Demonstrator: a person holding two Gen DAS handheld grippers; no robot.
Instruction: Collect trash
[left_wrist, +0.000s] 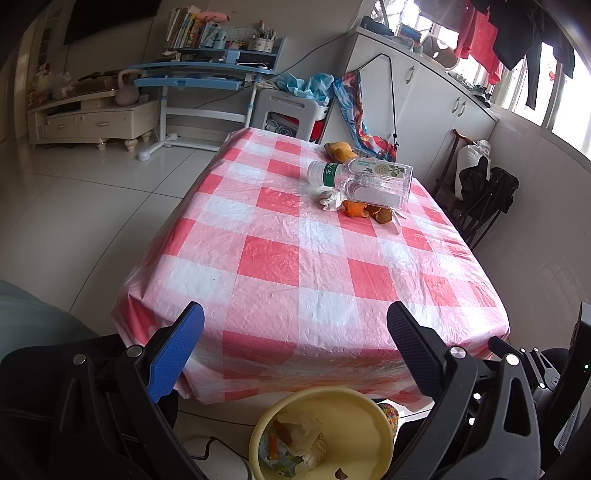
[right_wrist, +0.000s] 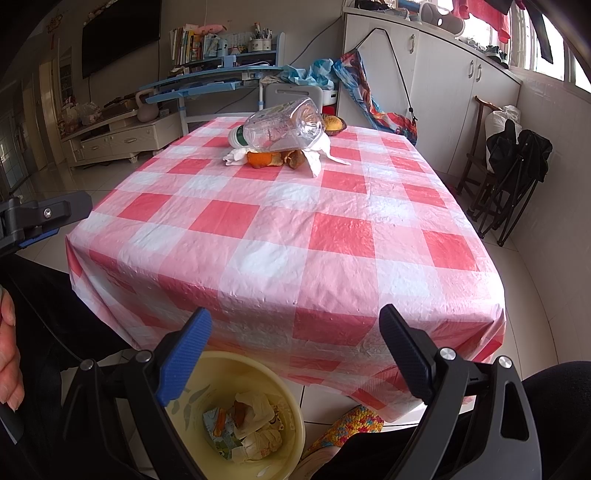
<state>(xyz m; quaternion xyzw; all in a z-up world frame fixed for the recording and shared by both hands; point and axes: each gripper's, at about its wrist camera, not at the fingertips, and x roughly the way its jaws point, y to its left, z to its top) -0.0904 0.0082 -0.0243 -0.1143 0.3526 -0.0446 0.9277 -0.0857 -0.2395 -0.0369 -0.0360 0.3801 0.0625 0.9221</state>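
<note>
Left gripper (left_wrist: 295, 325): jaws apart, empty, above yellow bin (left_wrist: 369, 417).
Right gripper (right_wrist: 295, 332): jaws apart, empty.
Plastic bottle (right_wrist: 280, 127): lying on orange peels (right_wrist: 260, 158), far from bin.

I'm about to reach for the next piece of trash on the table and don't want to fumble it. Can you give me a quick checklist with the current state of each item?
1. Left gripper open and holding nothing: ok.
2. Right gripper open and holding nothing: ok.
3. Yellow bin on the floor below the table edge, open, with room: ok.
4. Plastic bottle stable: not ok, it lies propped on orange peel and tissue.
5. Tablecloth between grippers and pile unobstructed: ok.
</note>
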